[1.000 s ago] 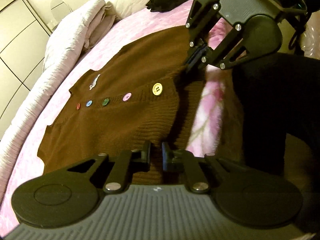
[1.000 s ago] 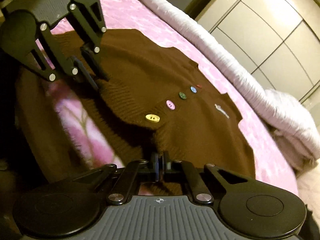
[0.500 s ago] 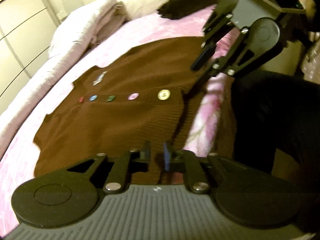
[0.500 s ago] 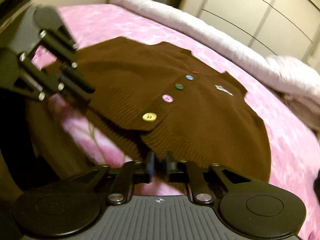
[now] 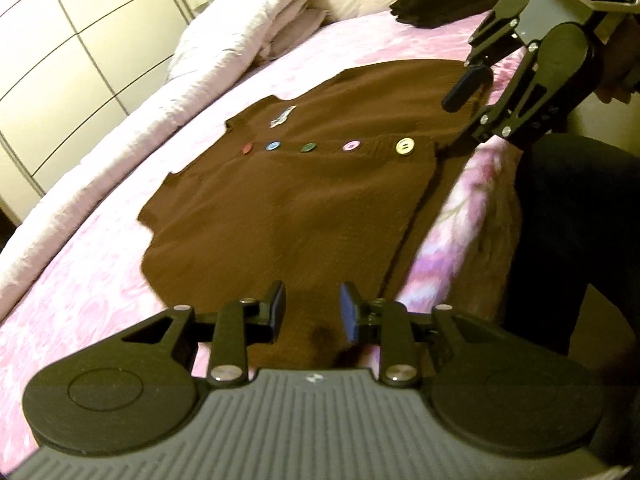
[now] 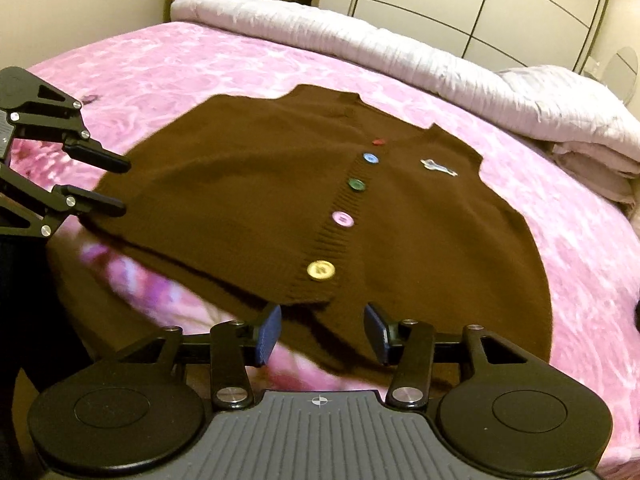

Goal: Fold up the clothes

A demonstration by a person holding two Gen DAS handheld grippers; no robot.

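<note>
1. Brown knit vest [image 6: 248,200] lies flat, front up, on the pink bed [image 6: 168,64]; hem at the near edge.
2. Five coloured buttons [image 6: 320,270] run up its placket.
3. Left claw [image 5: 312,312]: jaws opening, narrow gap, above the hem, nothing gripped.
4. Right claw [image 6: 323,332]: jaws opening, wider gap, nothing gripped.
5. White quilt [image 6: 420,56] along the bed's far side.
</note>
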